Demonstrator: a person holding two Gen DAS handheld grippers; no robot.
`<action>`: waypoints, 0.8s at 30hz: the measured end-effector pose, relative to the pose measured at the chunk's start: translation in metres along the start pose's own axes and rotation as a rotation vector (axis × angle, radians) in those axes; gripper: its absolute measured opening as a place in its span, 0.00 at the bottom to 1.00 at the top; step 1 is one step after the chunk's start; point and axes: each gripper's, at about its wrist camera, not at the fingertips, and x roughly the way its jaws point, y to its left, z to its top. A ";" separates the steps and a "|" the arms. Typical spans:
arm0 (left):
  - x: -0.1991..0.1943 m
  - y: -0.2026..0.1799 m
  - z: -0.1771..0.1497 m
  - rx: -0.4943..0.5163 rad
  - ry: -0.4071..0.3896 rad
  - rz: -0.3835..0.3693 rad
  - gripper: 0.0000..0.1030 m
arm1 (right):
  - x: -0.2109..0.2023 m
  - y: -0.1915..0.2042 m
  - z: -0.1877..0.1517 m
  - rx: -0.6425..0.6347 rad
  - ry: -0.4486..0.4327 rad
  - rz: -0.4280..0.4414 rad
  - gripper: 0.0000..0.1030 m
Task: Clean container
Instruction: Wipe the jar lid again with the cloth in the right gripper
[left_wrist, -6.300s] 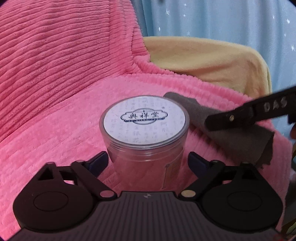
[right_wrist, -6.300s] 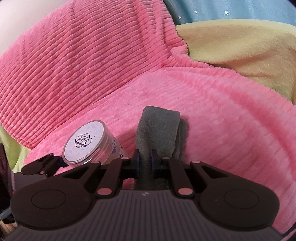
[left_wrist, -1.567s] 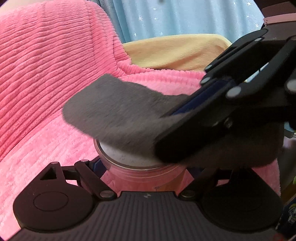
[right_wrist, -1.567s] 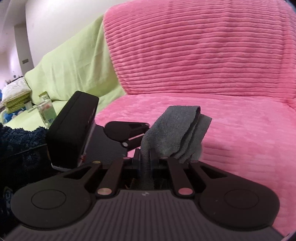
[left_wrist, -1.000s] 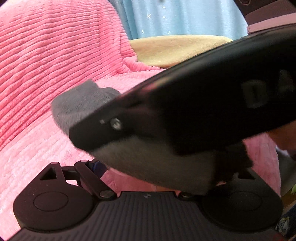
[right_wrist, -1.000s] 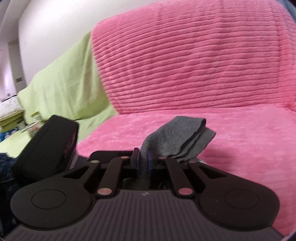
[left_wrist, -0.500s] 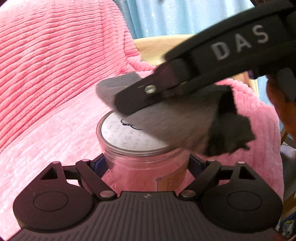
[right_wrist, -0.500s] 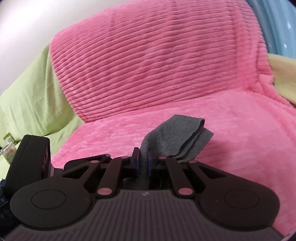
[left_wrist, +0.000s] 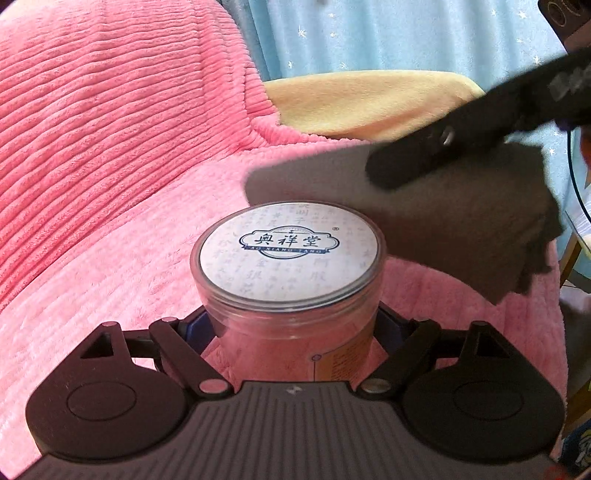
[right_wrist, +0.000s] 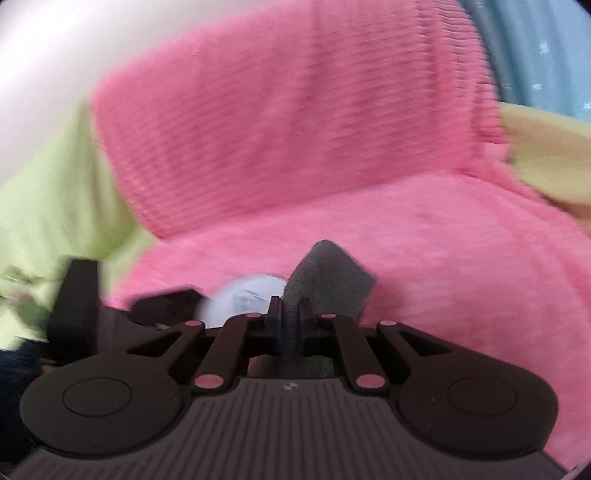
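The left gripper clamps the jar by its clear plastic body, one pad on each side just under the lid. The jar stands upright over the pink blanket; whether its base rests on the blanket is hidden.

The right gripper has its jaws narrow and pinched on a folded grey cloth. In the left wrist view the cloth hangs at the far right edge of the lid, with most of the lid uncovered. Contact between cloth and rim cannot be confirmed.

Hazards from this position:

- Jar slip. The wall is smooth and round, and the pads grip only a narrow band. A sideways wipe across the lid may twist or tilt the jar out of the pads.
- Cloth loss. Only a thin fold sits between the jaws. Drag against the lid rim may pull it free.
- Tool collision. The right gripper's black finger passes close above the lid. A low return stroke may strike the rim instead of wiping it.
- Incomplete cleaning. The loose corner trails off the lid and cleans nothing.

The right wrist view is motion-blurred, so fine positions are uncertain.
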 end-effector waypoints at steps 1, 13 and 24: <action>0.000 0.000 0.000 0.004 -0.001 -0.001 0.84 | 0.002 0.002 0.000 -0.004 0.004 0.040 0.07; -0.002 0.000 -0.002 0.035 -0.016 0.001 0.83 | 0.029 0.005 -0.001 0.036 0.155 0.177 0.07; 0.001 -0.001 -0.002 0.035 -0.011 0.006 0.83 | 0.067 0.019 0.004 -0.039 0.106 0.270 0.04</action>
